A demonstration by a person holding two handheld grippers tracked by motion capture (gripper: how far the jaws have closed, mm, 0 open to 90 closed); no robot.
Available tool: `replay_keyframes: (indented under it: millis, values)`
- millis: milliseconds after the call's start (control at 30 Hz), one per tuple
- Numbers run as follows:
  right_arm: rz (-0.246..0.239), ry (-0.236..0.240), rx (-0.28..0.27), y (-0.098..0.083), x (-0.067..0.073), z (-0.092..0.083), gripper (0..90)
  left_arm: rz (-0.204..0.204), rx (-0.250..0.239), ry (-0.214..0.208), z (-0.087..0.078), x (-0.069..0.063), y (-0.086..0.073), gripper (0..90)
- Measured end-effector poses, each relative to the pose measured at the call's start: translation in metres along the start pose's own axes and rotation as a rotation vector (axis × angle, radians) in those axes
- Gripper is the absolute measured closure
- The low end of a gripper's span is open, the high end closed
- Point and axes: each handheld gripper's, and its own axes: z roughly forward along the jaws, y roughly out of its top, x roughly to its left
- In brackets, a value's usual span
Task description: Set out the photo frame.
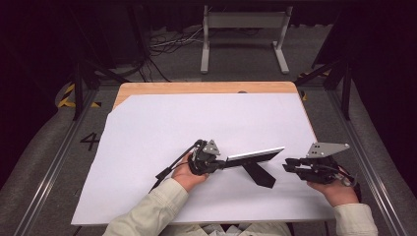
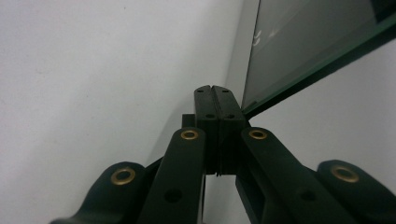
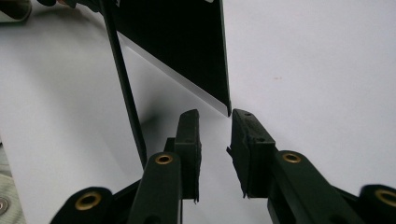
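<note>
Jaws, high view: my left gripper [image 1: 222,162] has its jaws closed on the near-left end of the black-backed rectangular picture frame with a glass front [image 1: 255,156]; my right gripper [image 1: 291,166] sits just beside the frame's other end, jaws partly apart and empty.
Frame, high view: it stands on its long edge on the white sheet [image 1: 162,132] covering the worktop, propped by its black fold-out back leg [image 1: 259,174], between my two grippers and nearer my side.
Surroundings, high view: the bare wooden worktop edge [image 1: 206,87] shows at the far side; a grey metal stand [image 1: 243,34] and loose cables [image 1: 167,42] lie on the floor well apart. Nothing else on the sheet stands in my way.
Jaws, left gripper view: my left gripper [image 2: 216,98] looks pressed flat together, pads meeting, at the corner of the frame's glass [image 2: 299,42].
Jaws, right gripper view: my right gripper [image 3: 214,122] has a narrow gap, and the frame's lower corner [image 3: 227,108] sits just ahead of it, not yet between the pads.
Handling, my judgement: light and stiff, but the glass is fragile and slippery, so I would pinch the rim, not the pane.
Where to hold: the free end's edge for my right jaws, clear of the leg.
Risk: the leg [image 3: 126,93] runs close by my right jaws; knocking it could tip the frame.
</note>
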Motion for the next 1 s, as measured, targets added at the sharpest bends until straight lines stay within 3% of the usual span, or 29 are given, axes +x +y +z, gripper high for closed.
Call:
replay_keyframes:
  millis: [233,533,600,667,767,1000]
  values:
    - [0.003,-0.004,-0.005,0.000,-0.001,-0.002,71.8,0.010,0.018,-0.038,0.001,-0.002,0.000,90.0]
    - [0.006,-0.002,-0.004,0.002,0.001,-0.006,71.2,0.090,0.063,-0.092,0.002,-0.011,0.004,90.0]
    - [0.024,0.001,0.002,0.002,0.001,-0.006,71.6,0.099,0.069,-0.105,0.003,-0.013,0.004,90.0]
    - [0.087,0.003,0.021,0.004,0.002,-0.008,72.0,0.128,0.097,-0.126,0.005,-0.019,0.005,90.0]
    - [0.103,0.003,0.031,0.006,0.002,-0.010,72.7,0.157,0.108,-0.144,0.006,-0.025,0.007,90.0]
    - [0.111,-0.001,0.049,0.007,0.003,-0.012,73.4,0.181,0.127,-0.183,0.007,-0.032,0.009,90.0]
